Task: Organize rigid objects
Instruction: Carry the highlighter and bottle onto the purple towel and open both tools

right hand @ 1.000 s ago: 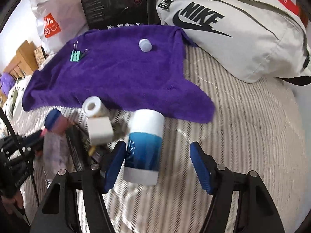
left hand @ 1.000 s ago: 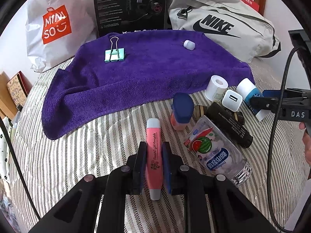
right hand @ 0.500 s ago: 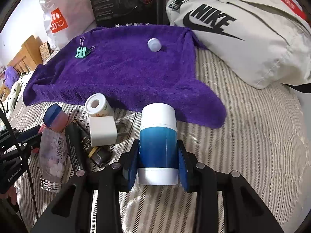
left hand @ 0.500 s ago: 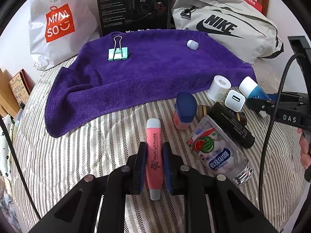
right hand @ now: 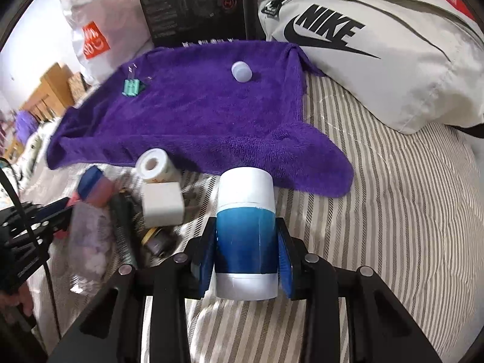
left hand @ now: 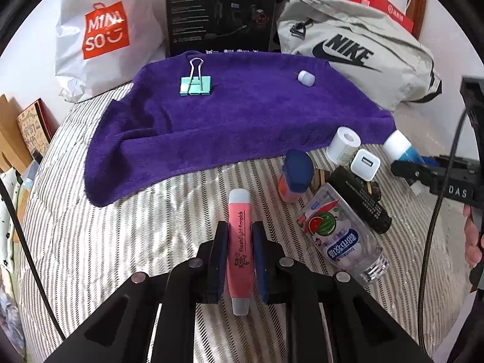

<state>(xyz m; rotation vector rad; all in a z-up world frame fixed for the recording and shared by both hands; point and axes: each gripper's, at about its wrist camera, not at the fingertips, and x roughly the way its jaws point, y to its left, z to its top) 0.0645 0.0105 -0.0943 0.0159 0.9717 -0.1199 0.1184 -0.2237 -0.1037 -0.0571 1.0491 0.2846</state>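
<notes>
"Flashlight" on pink tube point(left hand: 240, 248) between the fingers — "MINISO" on white bag point(left hand: 103, 30) far beyond, "NIKE" on grey bag point(left hand: 348, 51), "DAS" on gripper point(left hand: 417, 169) — right.

A pink flashlight stick point(left hand: 239, 248) with pale grey ends is clamped lengthwise between dark pads, and a blue-and-white cylinder point(right hand: 246, 236) (white cap pointing away) is pinched likewise. A mint binder clip point(left hand: 195, 84) and a small white cap point(left hand: 306, 77) rest well apart on the purple towel point(left hand: 236, 121).
</notes>
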